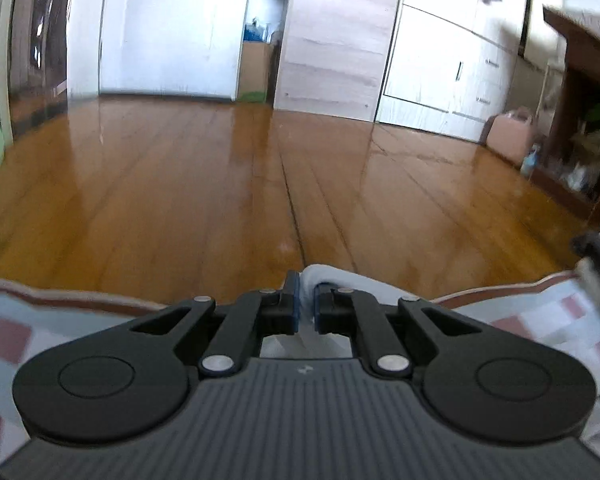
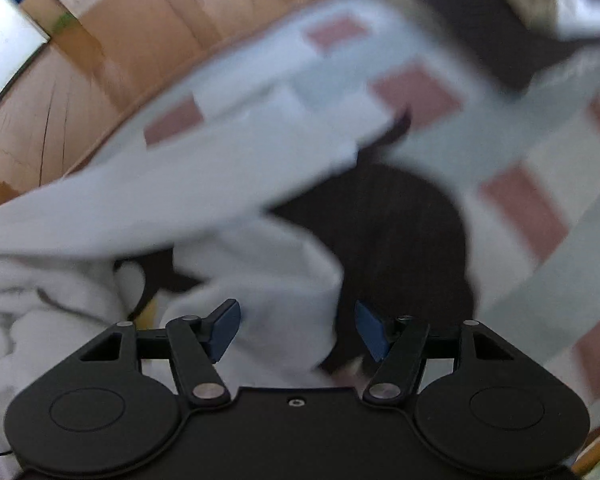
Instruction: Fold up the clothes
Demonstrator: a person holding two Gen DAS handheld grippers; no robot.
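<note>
a: cloth first. where is the white garment (image 1: pixel 320 274)?
b: a fold of it sits pinched between the blue pads of the left gripper (image 1: pixel 307 312), jaws drawn nearly together on it. the gripper hangs over the front edge of a checked blanket (image 1: pixel 540 312), pale with dull red squares and a brown border.

a: and past that edge?
b: wooden floor (image 1: pixel 220 184), glossy, running to a pale wood cabinet (image 1: pixel 332 44) and white drawers (image 1: pixel 452 68). a pink bag (image 1: pixel 510 134) stands on the floor by a dark wooden shelf unit (image 1: pixel 580 100) at the right.

a: the other side?
b: the right gripper (image 2: pixel 298 330) is spread wide, nothing between its pads. it hovers above the white garment (image 2: pixel 260 276), which lies rumpled on the same checked blanket (image 2: pixel 516 200).

a: anything in the way?
b: a dark garment (image 2: pixel 400 232) lies partly under the white one, just ahead of the right pad. another dark piece (image 2: pixel 480 28) sits near the blanket's far corner, too blurred to tell what it is. cardboard boxes (image 2: pixel 60 32) stand on the floor (image 2: pixel 28 120) beyond the blanket's edge.

a: does the right gripper touch the cloth?
b: i cannot tell; the view is smeared.
</note>
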